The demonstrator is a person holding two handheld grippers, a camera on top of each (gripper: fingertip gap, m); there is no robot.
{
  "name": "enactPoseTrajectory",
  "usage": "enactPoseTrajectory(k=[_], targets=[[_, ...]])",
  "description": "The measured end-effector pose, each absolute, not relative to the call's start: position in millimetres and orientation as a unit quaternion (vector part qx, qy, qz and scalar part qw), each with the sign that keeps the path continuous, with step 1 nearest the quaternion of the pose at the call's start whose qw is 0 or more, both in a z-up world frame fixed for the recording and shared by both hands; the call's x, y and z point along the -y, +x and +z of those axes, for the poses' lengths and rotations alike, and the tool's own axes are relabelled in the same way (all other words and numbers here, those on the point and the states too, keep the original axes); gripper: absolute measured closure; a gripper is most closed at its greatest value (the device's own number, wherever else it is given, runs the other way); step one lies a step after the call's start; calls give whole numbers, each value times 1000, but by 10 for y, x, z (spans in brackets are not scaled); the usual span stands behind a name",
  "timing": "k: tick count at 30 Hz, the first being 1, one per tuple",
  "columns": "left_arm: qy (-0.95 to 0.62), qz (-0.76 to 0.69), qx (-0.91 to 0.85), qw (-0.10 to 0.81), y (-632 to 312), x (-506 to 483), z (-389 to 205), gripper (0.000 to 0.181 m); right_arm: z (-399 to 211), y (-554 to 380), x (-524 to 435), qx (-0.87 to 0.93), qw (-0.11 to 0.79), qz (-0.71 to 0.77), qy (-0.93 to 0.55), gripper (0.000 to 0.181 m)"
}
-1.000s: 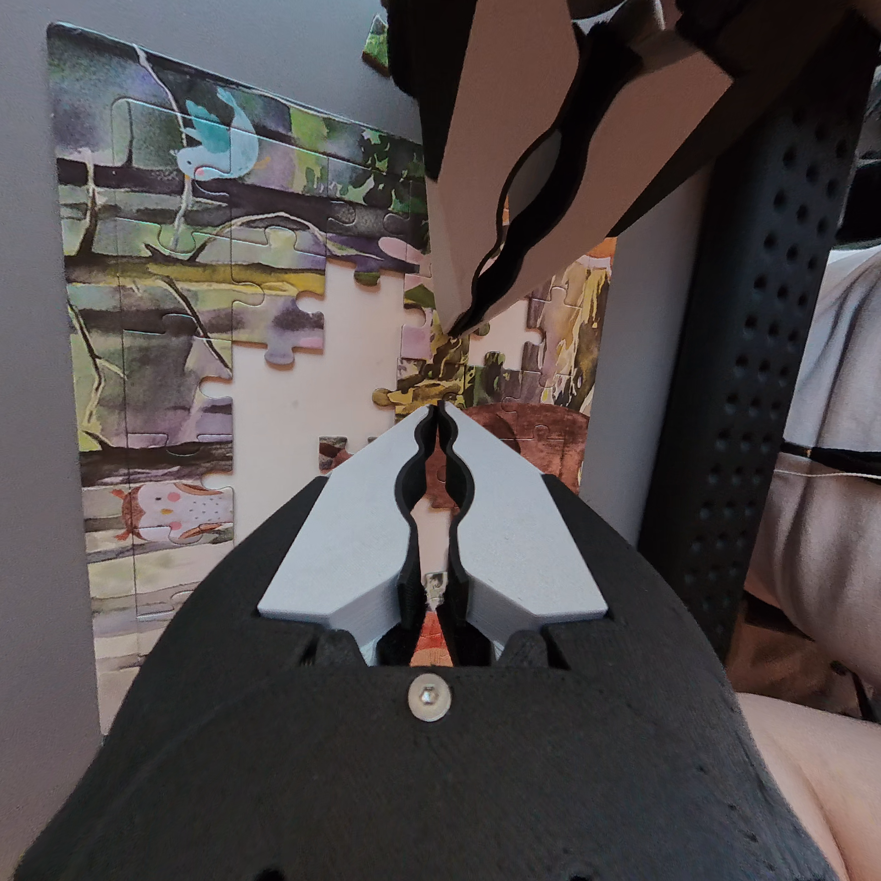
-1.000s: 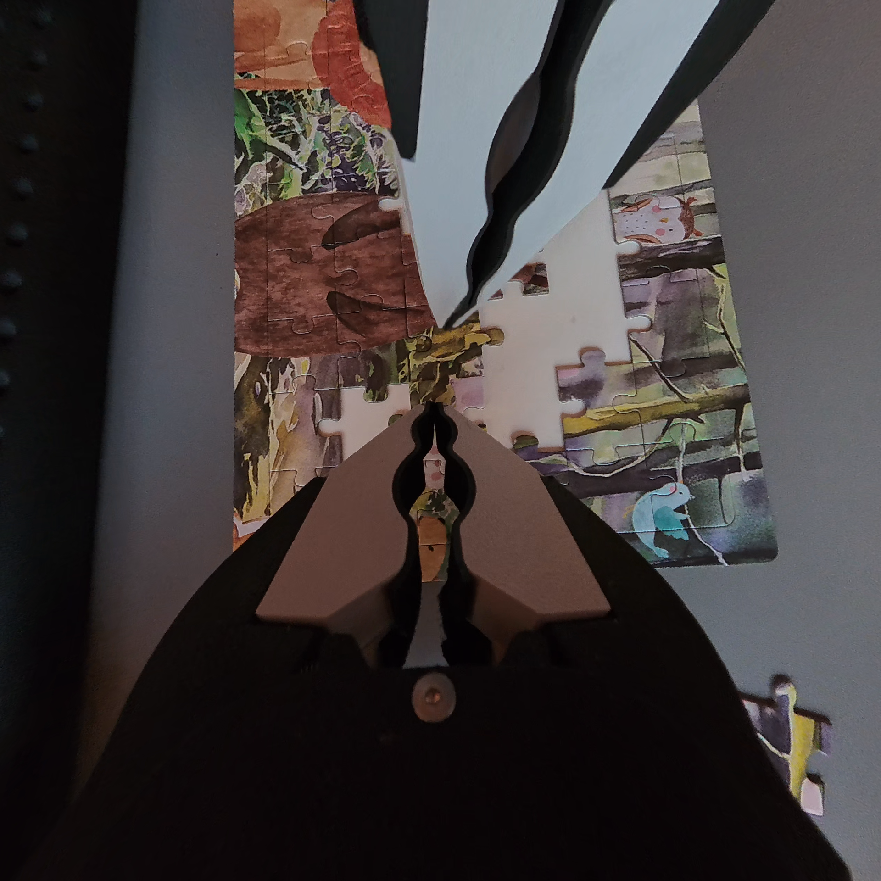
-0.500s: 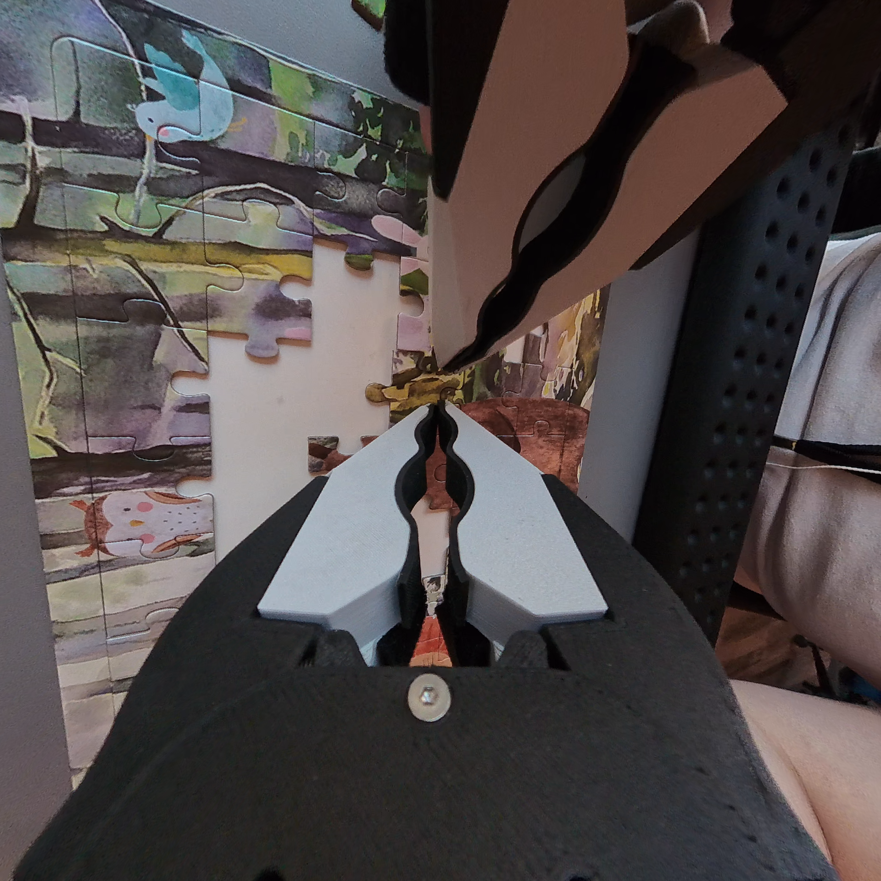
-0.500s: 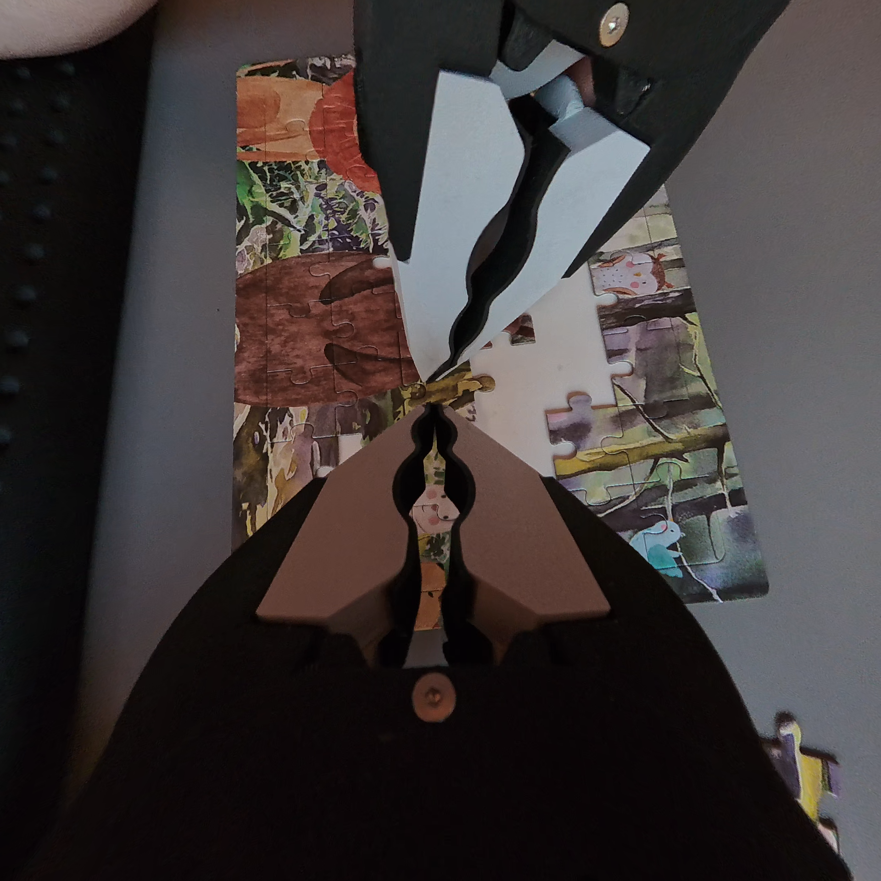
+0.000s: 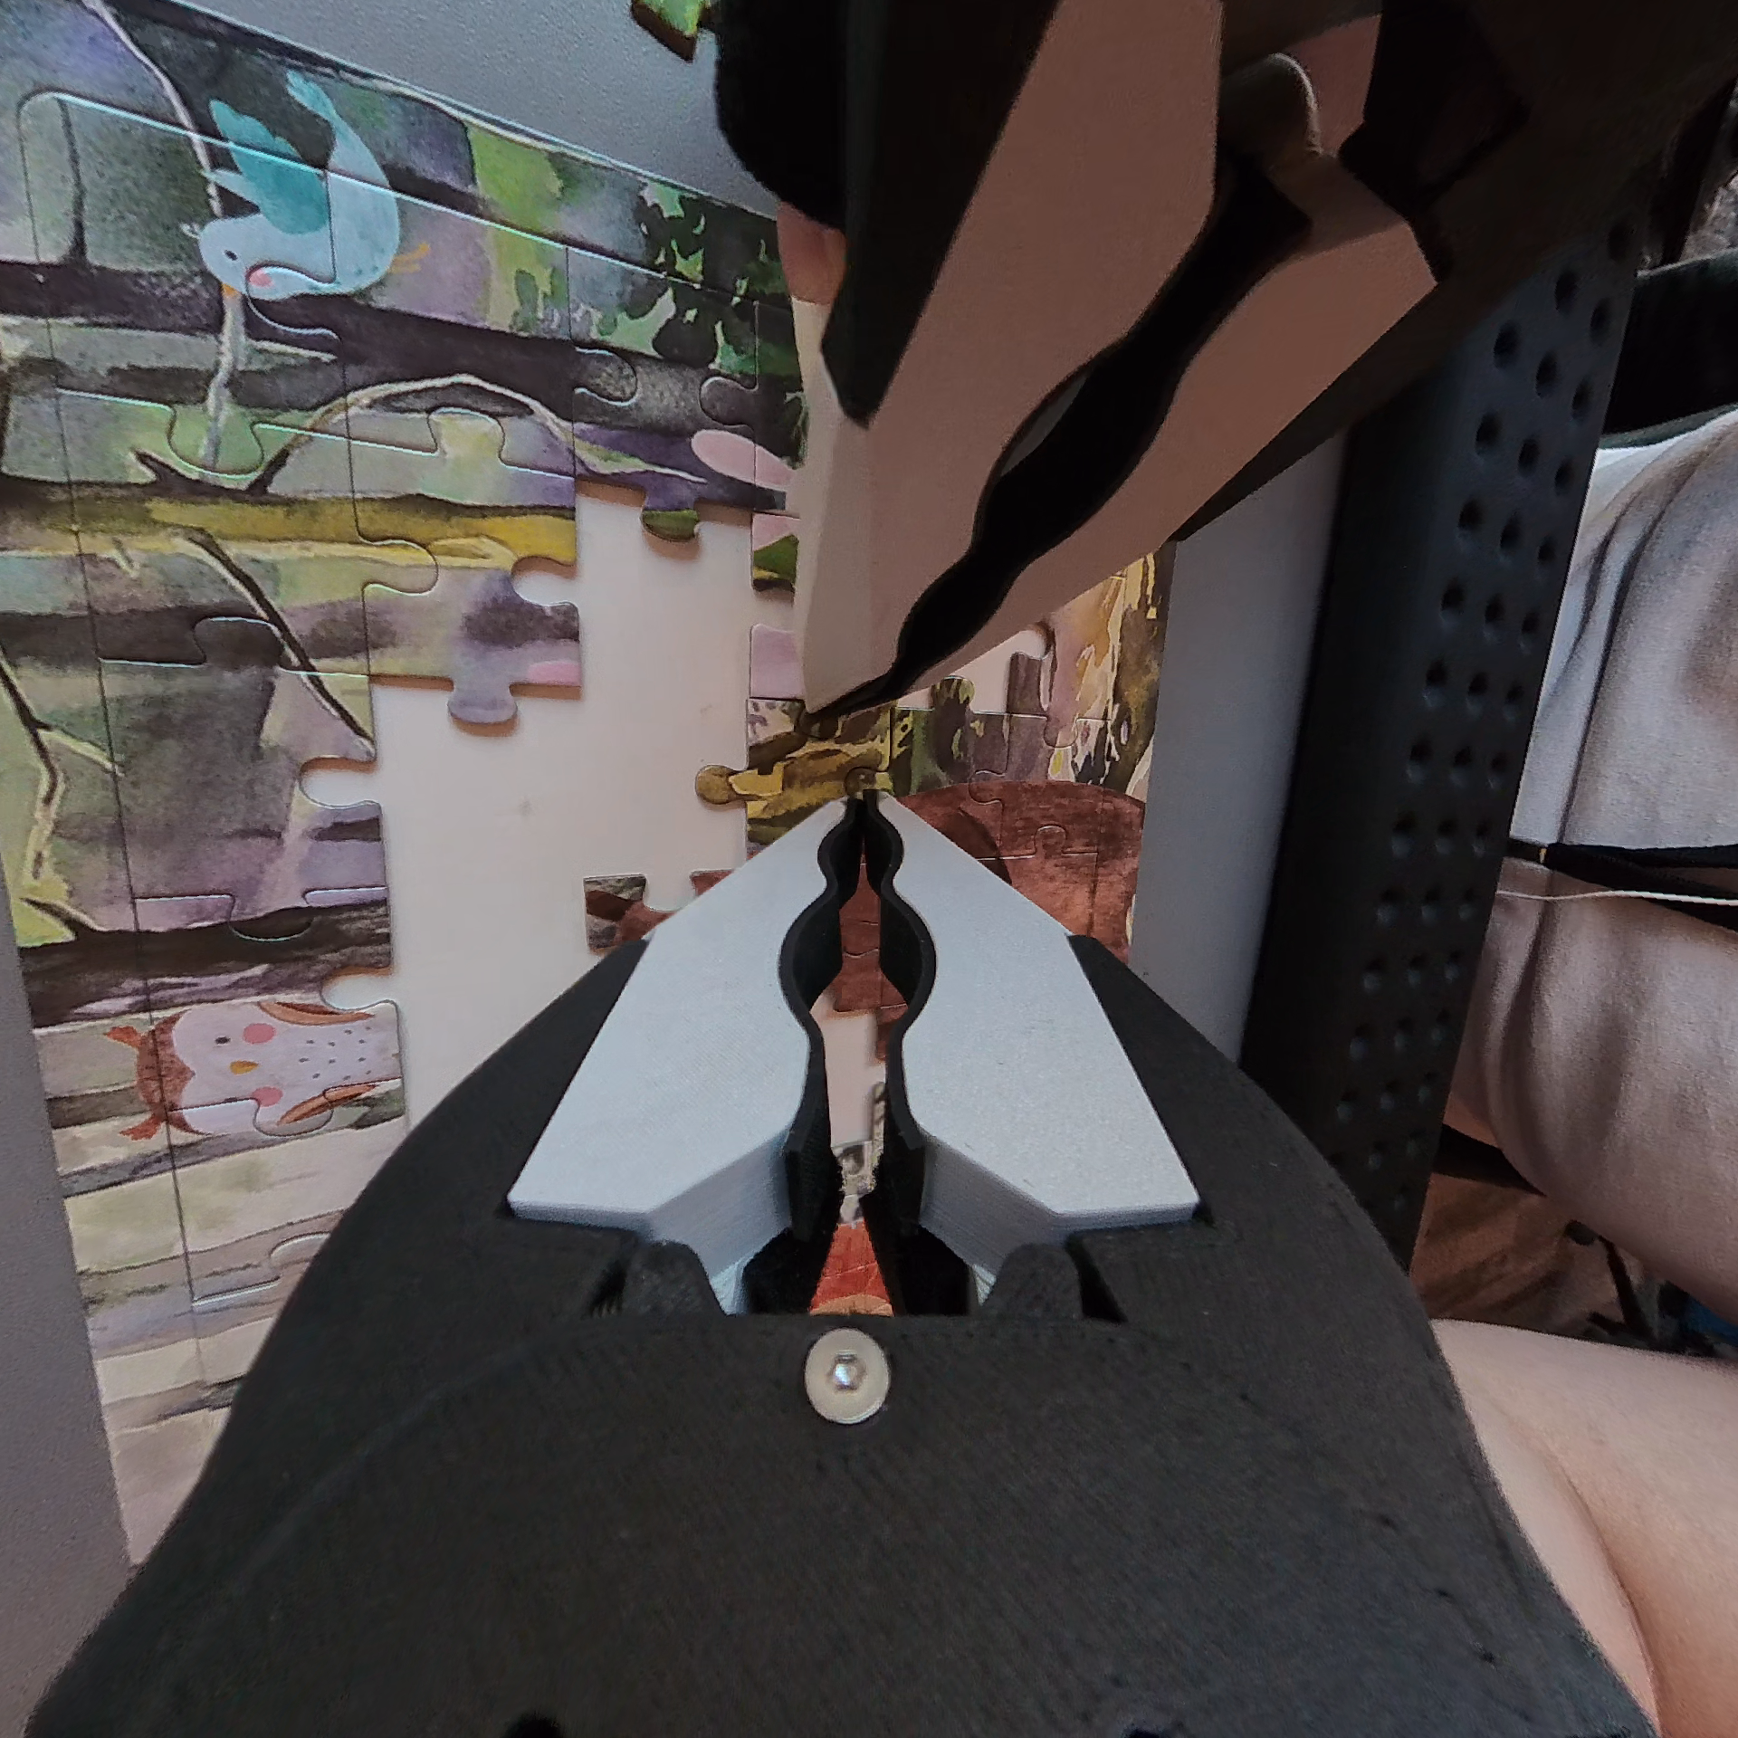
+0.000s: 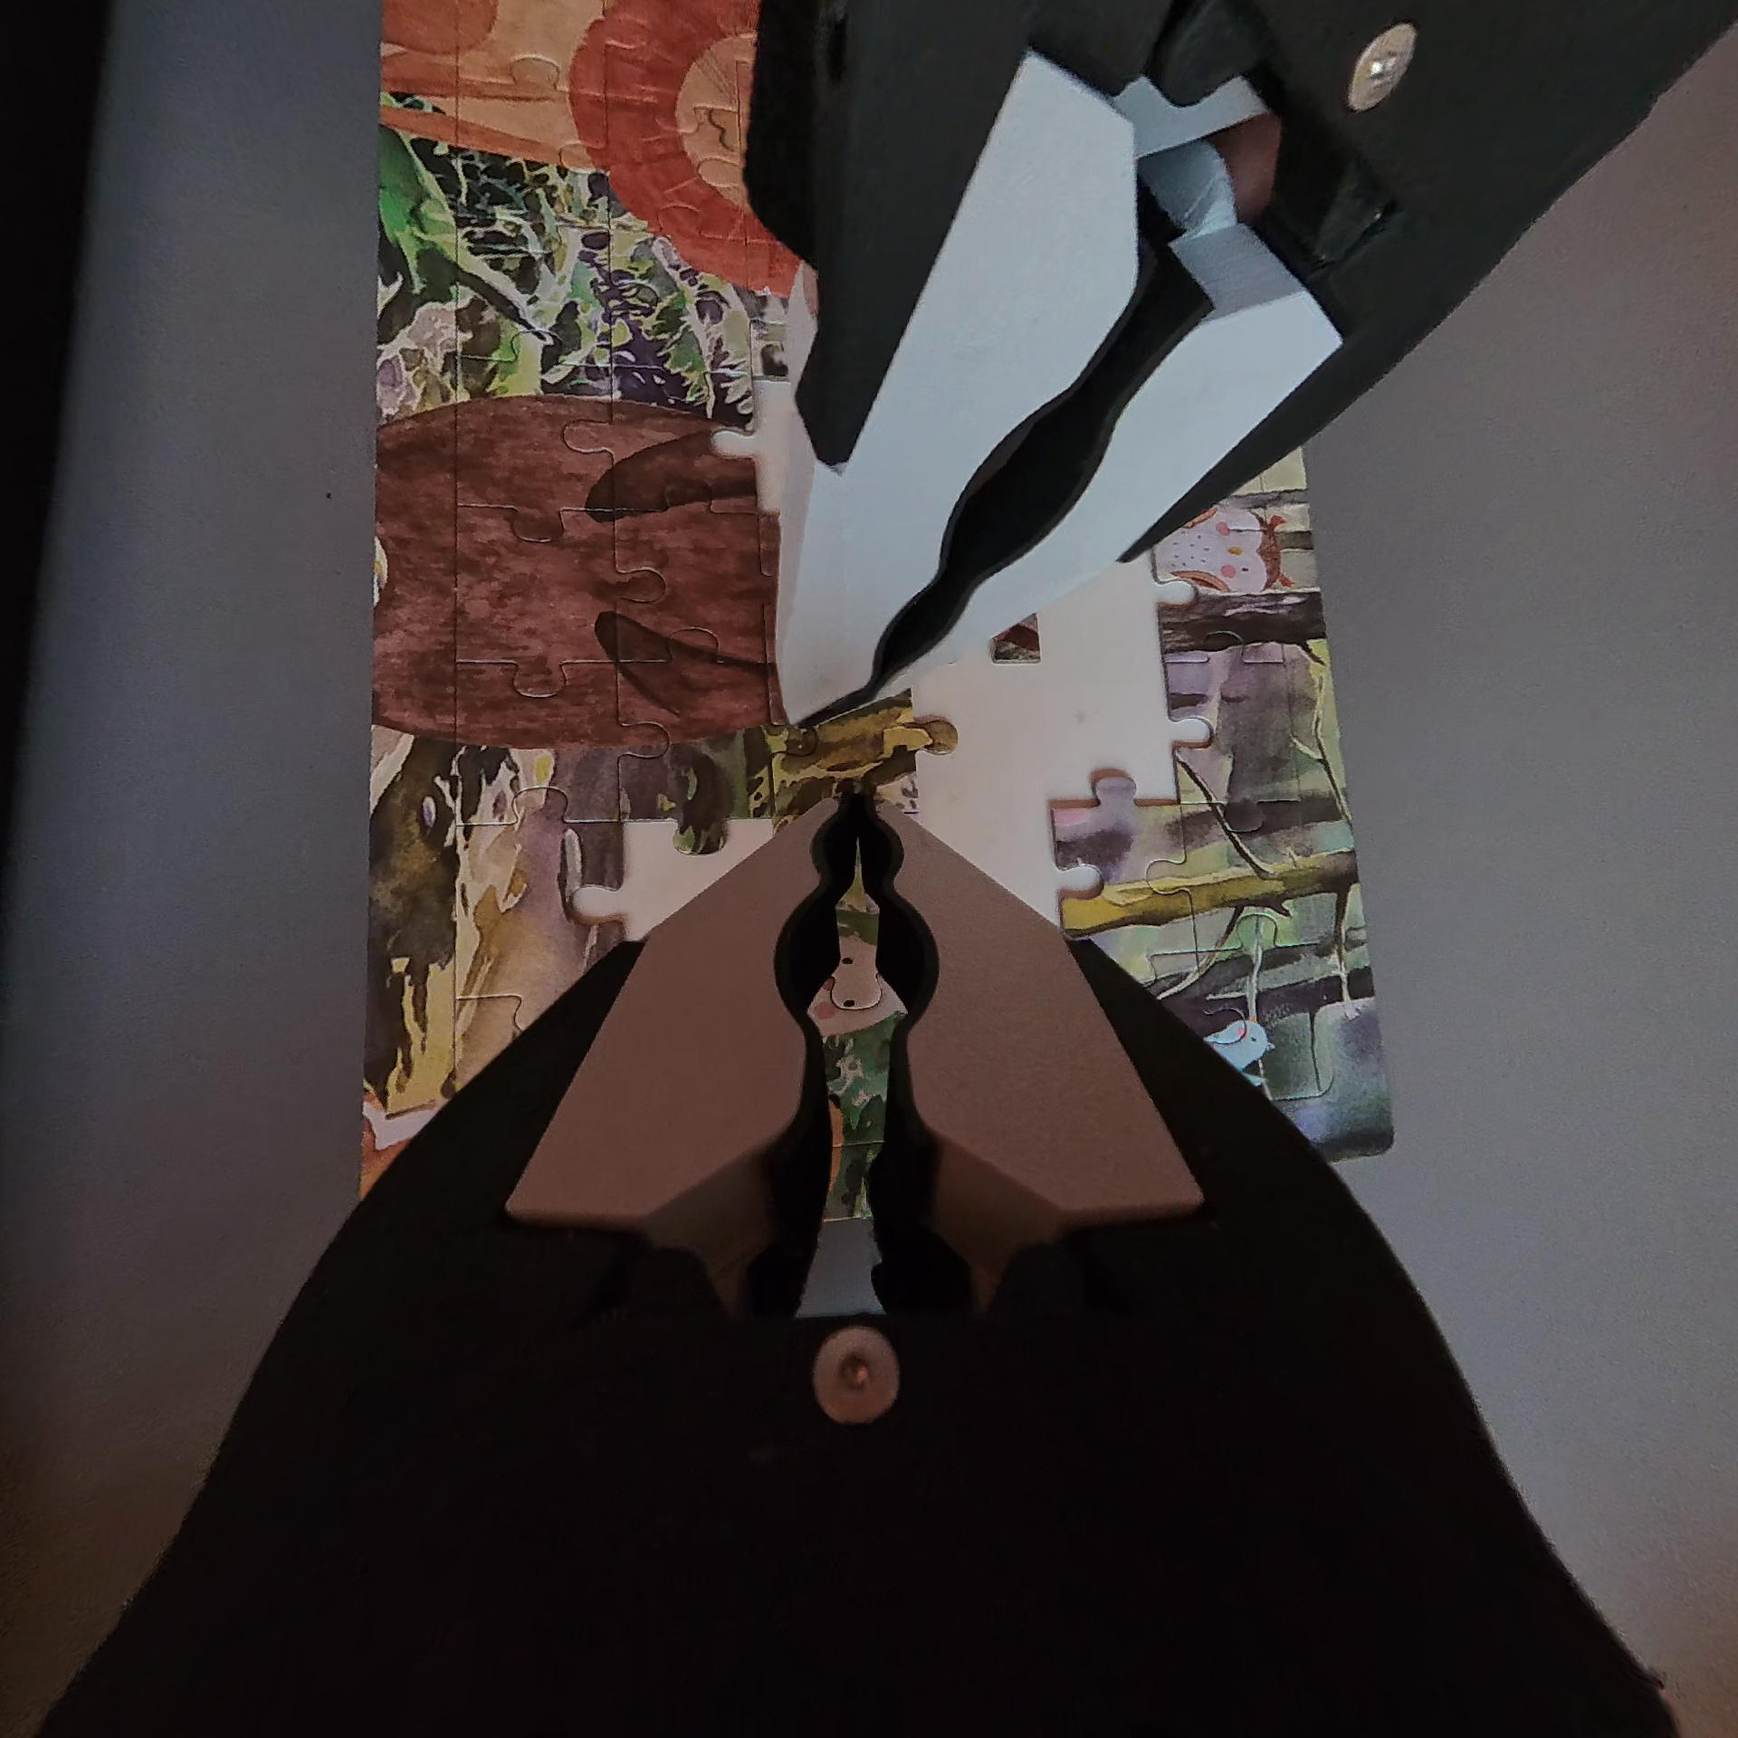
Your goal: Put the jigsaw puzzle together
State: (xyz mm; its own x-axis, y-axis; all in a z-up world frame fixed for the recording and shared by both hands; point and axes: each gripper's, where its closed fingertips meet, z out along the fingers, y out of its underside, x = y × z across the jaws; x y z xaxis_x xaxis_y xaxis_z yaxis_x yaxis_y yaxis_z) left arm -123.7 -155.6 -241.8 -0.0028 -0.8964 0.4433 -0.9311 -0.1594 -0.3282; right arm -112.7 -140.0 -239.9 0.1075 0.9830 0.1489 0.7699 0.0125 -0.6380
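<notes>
The jigsaw puzzle [image 5: 235,564] lies flat on a grey table, mostly joined, with a white gap [image 5: 527,828] in its middle. An olive-yellow piece [image 5: 799,764] sits at the gap's edge. My left gripper [image 5: 863,799], with pale blue fingers, is shut with its tips down on that piece. My right gripper [image 5: 832,701], with brown fingers, comes in from the top right, shut, its tips on the same piece from the other side. In the right wrist view the right gripper [image 6: 856,799] and the left gripper [image 6: 799,715] meet at the olive-yellow piece [image 6: 879,743] of the puzzle [image 6: 564,564].
A loose piece [image 5: 668,14] lies on the table beyond the puzzle's far edge. A black perforated panel [image 5: 1411,658] stands along the puzzle's right side, with a person's clothing [image 5: 1646,940] and arm behind it. Smaller white gaps [image 6: 649,875] show in the puzzle. Less than 4 cm separates the two grippers' tips. My left gripper's tips are some 6 cm from the puzzle [image 6: 564,564].
Both grippers have come lower and closer together, so their shut tips now meet on the olive-yellow piece. The loose piece at the right wrist view's lower right has left the frame.
</notes>
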Motion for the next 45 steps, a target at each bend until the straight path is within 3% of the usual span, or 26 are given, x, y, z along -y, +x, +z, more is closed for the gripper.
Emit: enactPoseTrajectory(k=[5, 12, 19, 24, 28, 45], targets=[[727, 279, 626, -34, -1141, 1307, -2388, 181, -2327, -1132, 1413, 647, 320, 180, -668, 181], [737, 287, 609, -59, -1053, 1202, -2391, 181, -2283, -1102, 1611, 654, 290, 227, -660, 165], [734, 282, 616, -43, -1079, 1250, -2439, 181, -2285, -1286, 1999, 691, 243, 281, -620, 181], [733, 284, 616, -40, -1079, 1263, -2439, 181, -2200, -1344, 2403, 709, 184, 354, -581, 181], [733, 283, 618, -39, -1083, 1269, -2440, 181, -2329, -1348, 2550, 735, 146, 331, -574, 181], [723, 266, 636, -46, -1093, 1305, -2445, 181, -2451, -1295, 2437, 734, 141, 281, -602, 181]])
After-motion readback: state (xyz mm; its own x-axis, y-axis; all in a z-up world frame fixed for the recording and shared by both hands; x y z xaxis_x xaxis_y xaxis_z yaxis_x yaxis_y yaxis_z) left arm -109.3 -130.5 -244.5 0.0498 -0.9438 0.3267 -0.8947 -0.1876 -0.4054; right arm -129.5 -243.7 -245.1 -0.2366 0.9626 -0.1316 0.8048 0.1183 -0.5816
